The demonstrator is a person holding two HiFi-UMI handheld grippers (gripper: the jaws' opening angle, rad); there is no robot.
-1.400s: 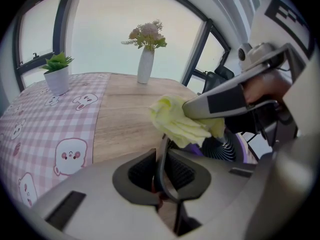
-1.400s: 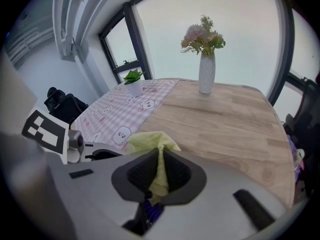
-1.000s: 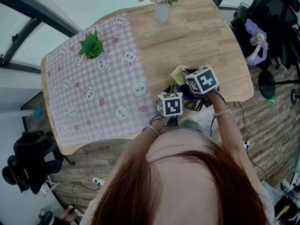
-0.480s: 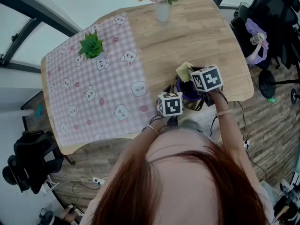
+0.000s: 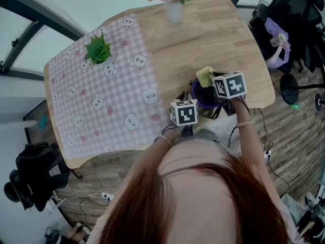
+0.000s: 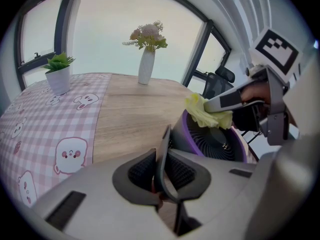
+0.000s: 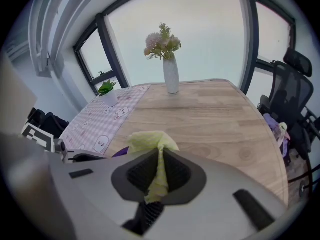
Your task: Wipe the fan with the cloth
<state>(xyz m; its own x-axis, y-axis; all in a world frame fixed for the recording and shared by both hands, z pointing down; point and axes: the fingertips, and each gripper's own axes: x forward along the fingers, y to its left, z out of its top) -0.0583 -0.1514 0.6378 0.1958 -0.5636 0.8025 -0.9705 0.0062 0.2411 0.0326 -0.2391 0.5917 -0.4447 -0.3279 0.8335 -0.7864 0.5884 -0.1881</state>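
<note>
Working at the near edge of a wooden table [image 5: 203, 34], with 2 claws in hand. Pinching a thin grey strip of the fan [image 5: 204, 96] in the left claw [image 6: 161, 176], with both pads pressed tight against the strip. Hard to say whether that strip is a stand or a handle.

Gripping a yellow-green cloth [image 7: 150, 140] in the right claw [image 7: 159, 173], with 1 fold squeezed flat between the pads and the rest bunched out beyond the tips. Pressing that bunched cloth onto the far rim of the fan, on the purple ring around the dark grille, as seen from the left gripper view.

Keeping the fan near the table's front edge, grille turned upward, on bare wood to the right of a pink checked tablecloth [image 5: 101, 95] printed with little bears. Holding the 2 claws close together, the left 1 nearer the body at the fan's left side and the right 1 over the fan's right side.

Farther back on the tablecloth, a small green plant [image 5: 97, 49] in a white pot. At the table's far edge, on bare wood, a white vase of pink flowers [image 5: 173, 9]. Off to the right, on the floor beside the table, a black office chair [image 5: 294, 19].
</note>
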